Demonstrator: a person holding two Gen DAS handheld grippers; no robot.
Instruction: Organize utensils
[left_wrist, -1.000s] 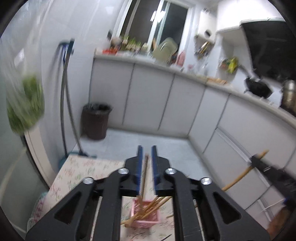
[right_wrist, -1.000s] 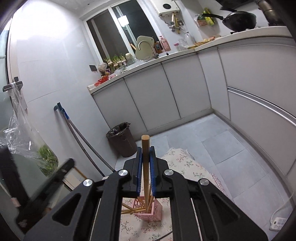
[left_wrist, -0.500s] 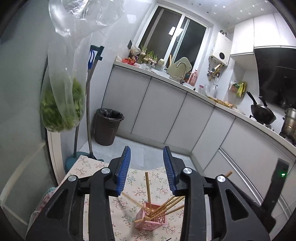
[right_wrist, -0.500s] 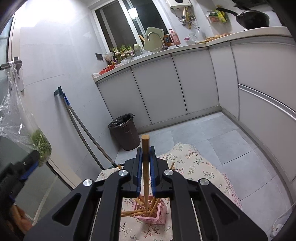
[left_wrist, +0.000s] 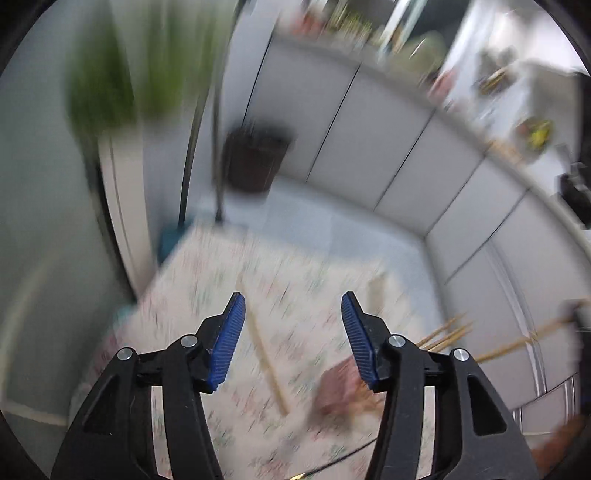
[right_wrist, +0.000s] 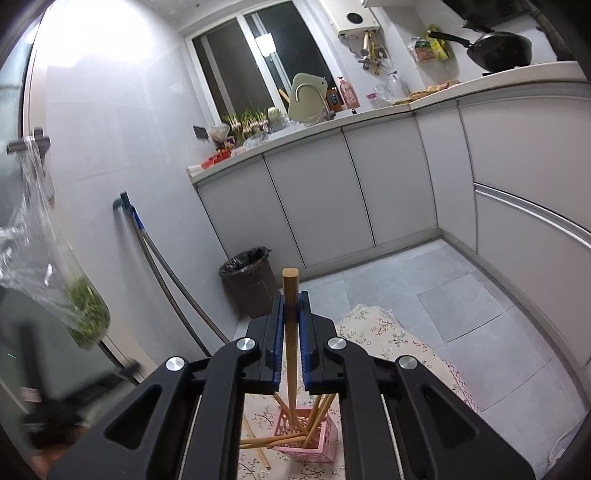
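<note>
The tablecloth (right_wrist: 402, 343) is cream with a small floral print in pink and green. The basket (right_wrist: 314, 445) is pink with an openwork lattice side. The chopsticks (right_wrist: 290, 332) are tan wood. The gripper pads (left_wrist: 227, 339) are blue and ribbed on black fingers. The bin (right_wrist: 251, 284) is dark brown with a black liner. The cabinets (right_wrist: 314, 206) are pale grey, and the floor tiles (right_wrist: 436, 284) grey.

Smooth wooden chopstick (right_wrist: 290, 325), pink plastic lattice basket (right_wrist: 314, 435), floral cloth (right_wrist: 402, 343)
</note>
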